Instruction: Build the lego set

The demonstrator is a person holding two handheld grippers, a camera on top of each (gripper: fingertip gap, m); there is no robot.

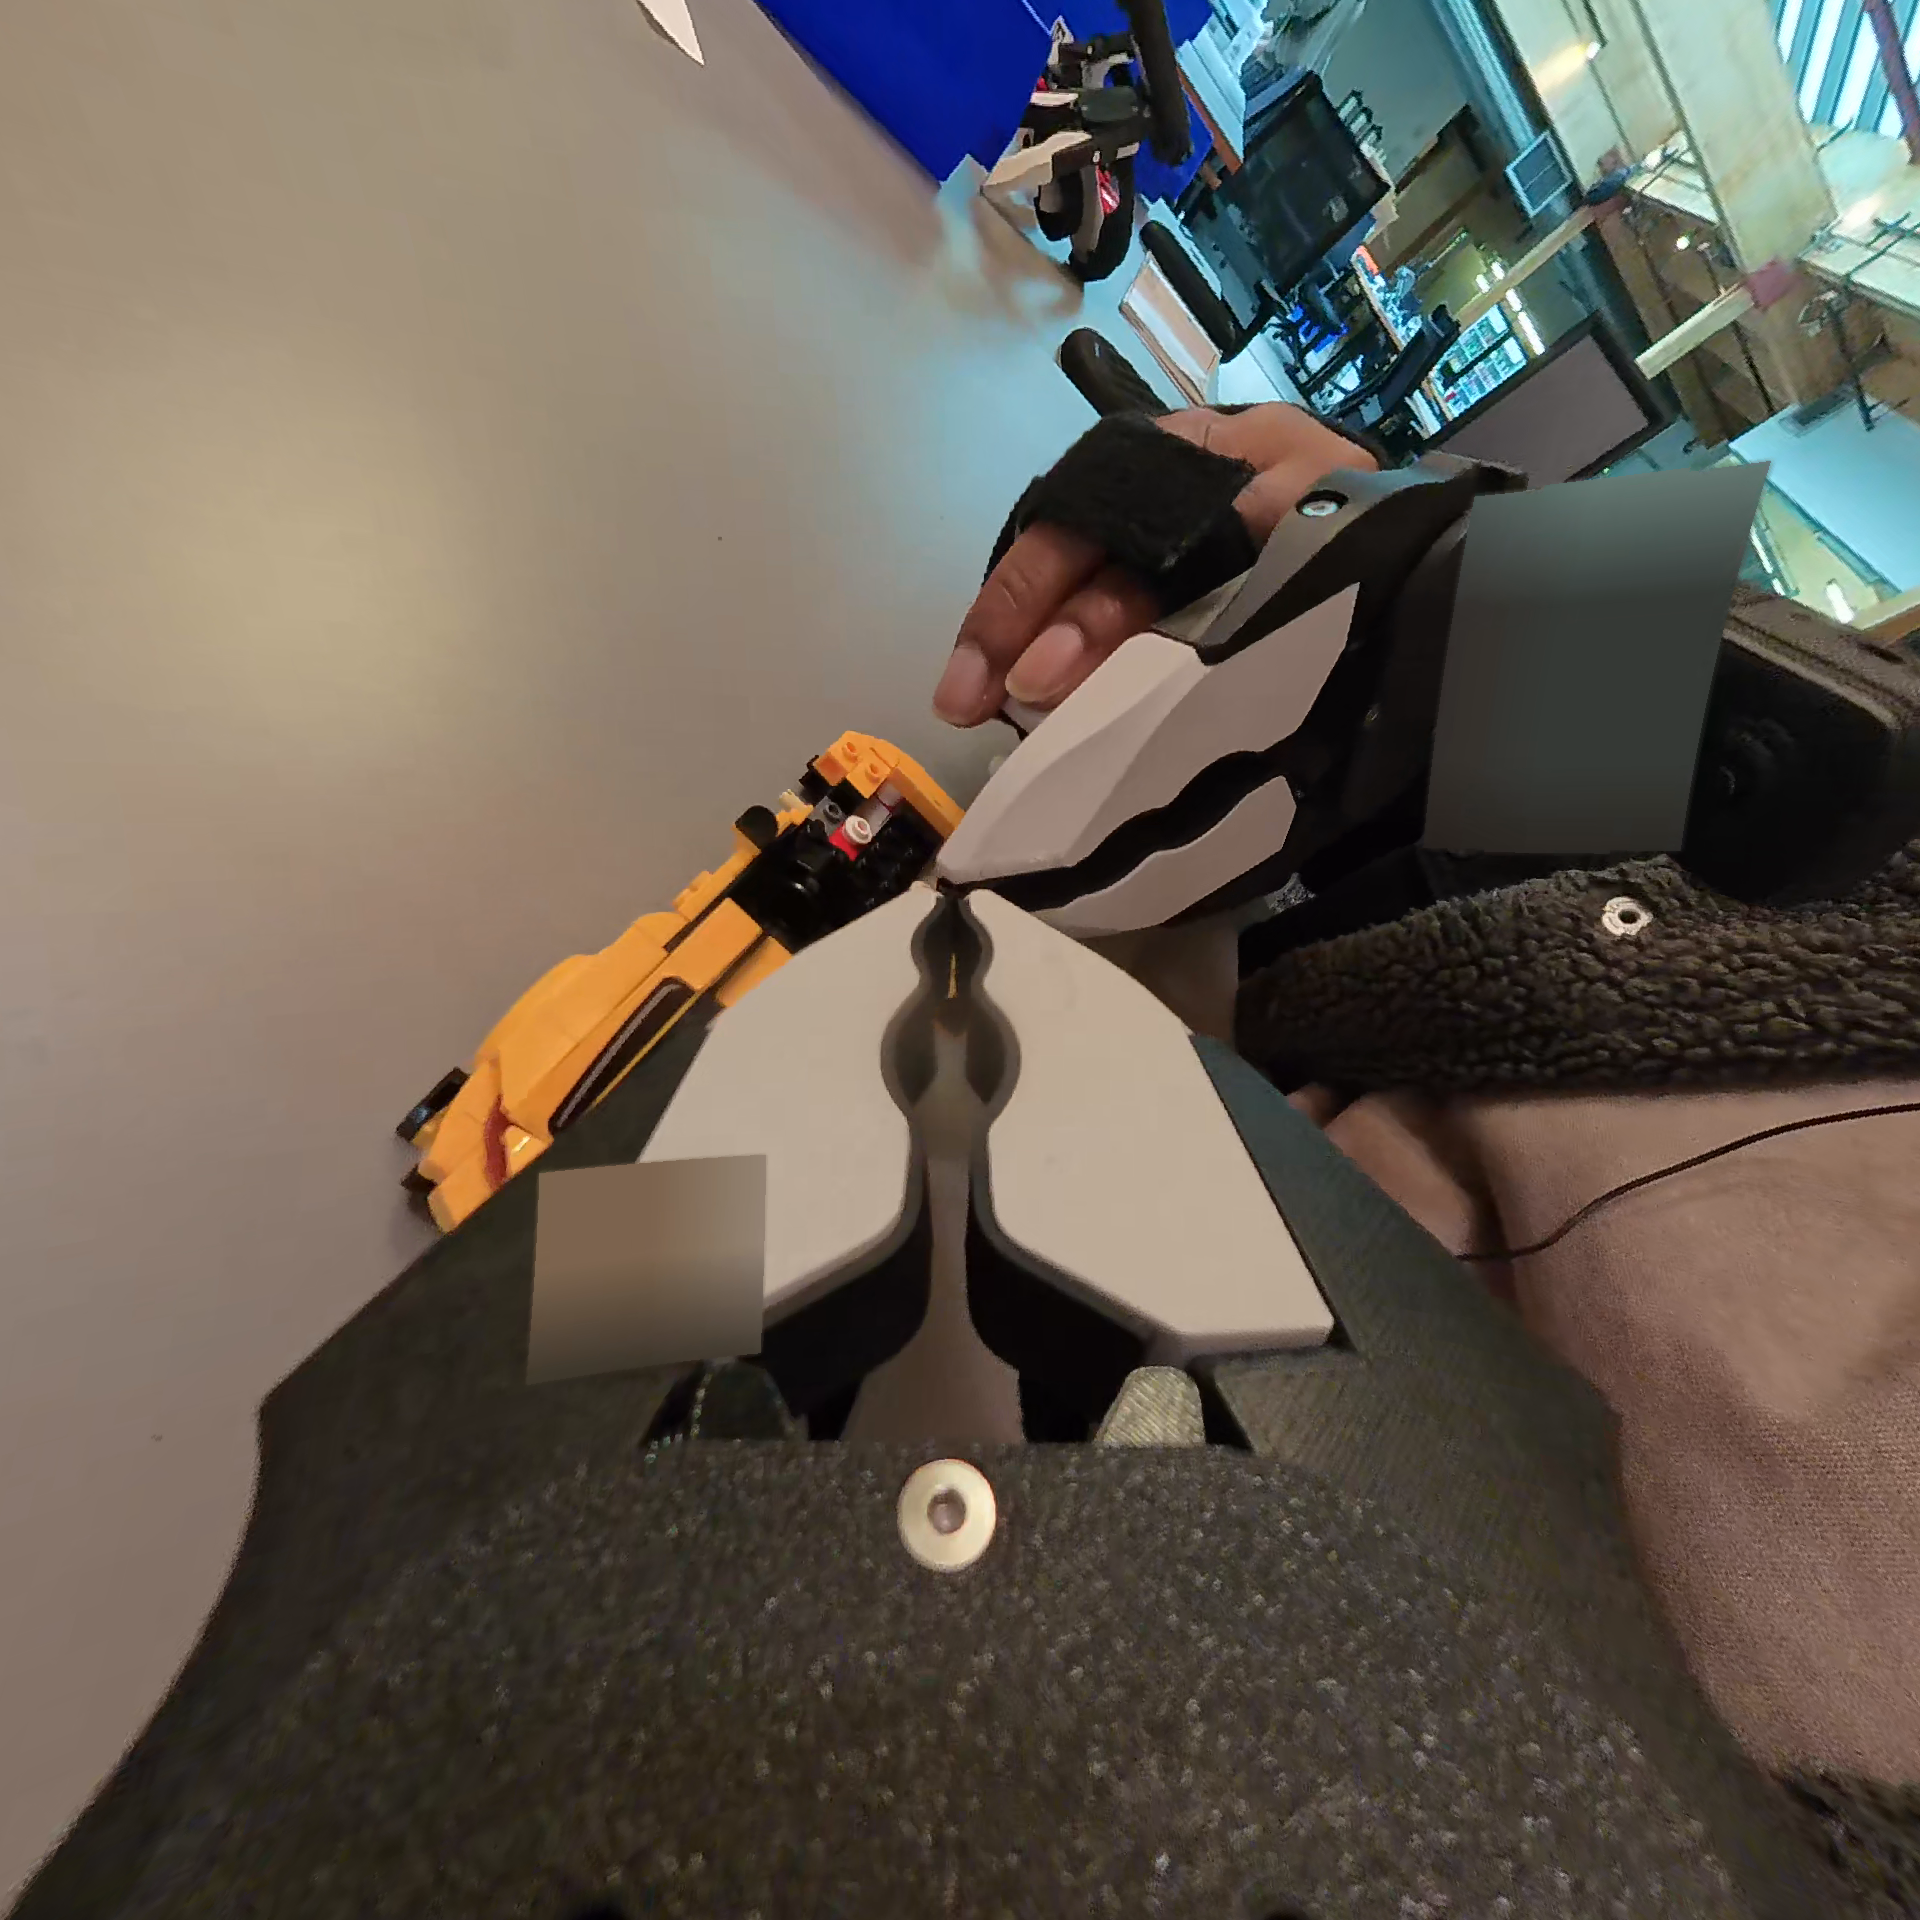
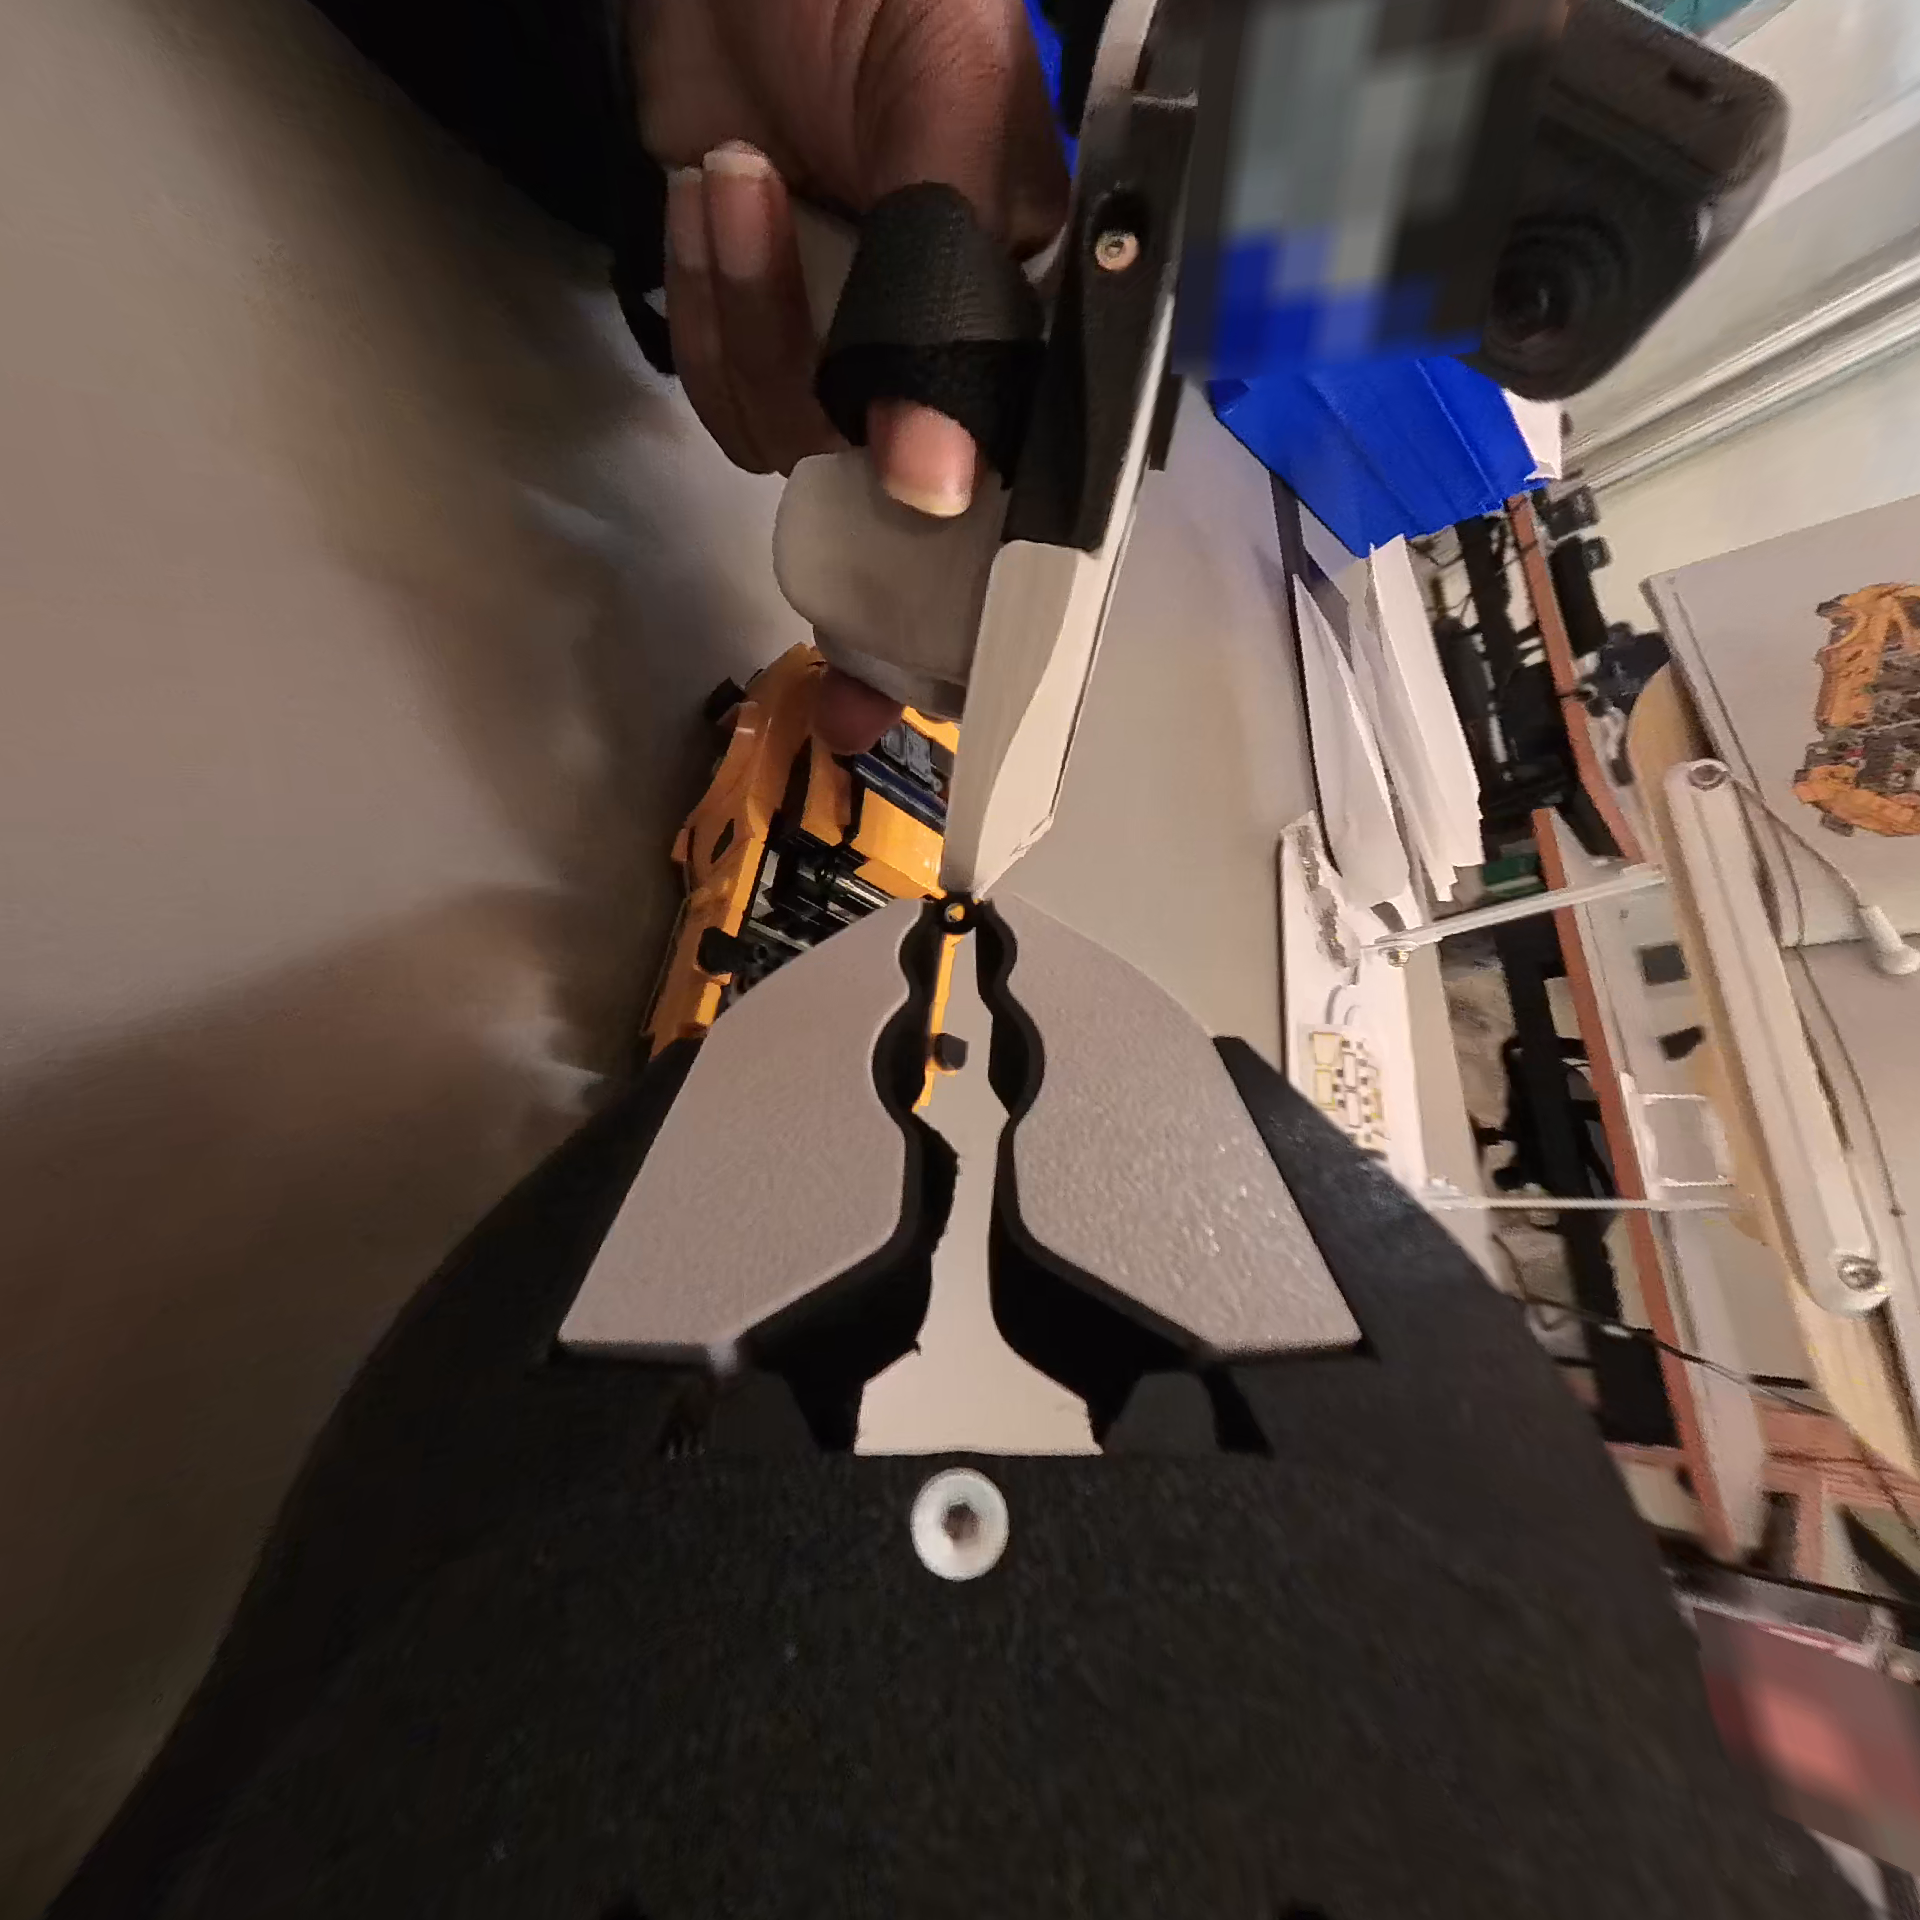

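Left wrist view: left gripper is closed, tips met by right gripper beside yellow lego car on grey table.

Right wrist view: right gripper pinches 1 tiny piece. Transfer best done slowly; open tabletop beyond car.

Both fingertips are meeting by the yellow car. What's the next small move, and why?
Probably hold the left gripper steady while the right gripper eases its tiny yellow-black piece toward the yellow car. Both tips pinch almost shut and touch each other beside the car's open black interior.
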